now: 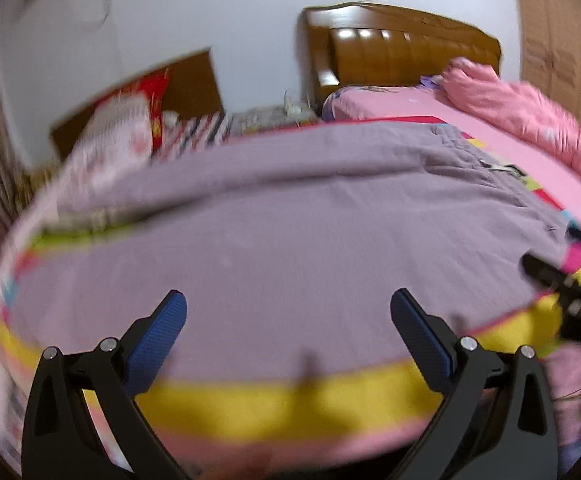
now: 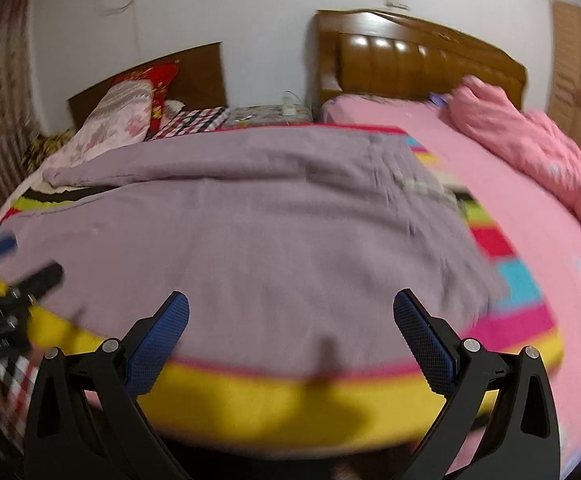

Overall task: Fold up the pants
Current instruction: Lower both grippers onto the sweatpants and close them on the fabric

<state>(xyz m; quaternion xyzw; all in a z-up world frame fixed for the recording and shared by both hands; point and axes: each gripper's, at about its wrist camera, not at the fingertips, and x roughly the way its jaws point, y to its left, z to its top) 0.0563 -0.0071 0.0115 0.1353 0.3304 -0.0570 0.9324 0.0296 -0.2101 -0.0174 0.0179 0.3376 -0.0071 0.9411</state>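
Mauve knit pants (image 2: 250, 216) spread flat on the striped multicolour bedcover (image 2: 290, 396). Left gripper (image 1: 288, 312) and right gripper (image 2: 290, 312) gape wide, empty, near the hem. Step: approach. Next: pinch near edge.

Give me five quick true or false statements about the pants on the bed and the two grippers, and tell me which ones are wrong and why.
1. The pants are mauve and lie spread on the bed. True.
2. The left gripper is shut on the pants. False: its jaws stand wide apart with no cloth between them.
3. The right gripper is open. True.
4. The pants lie on a plain white sheet. False: under them is a blanket with a yellow border and coloured blocks.
5. A pink quilt is bunched on the pants. False: it lies apart, to the right near the wooden headboard.
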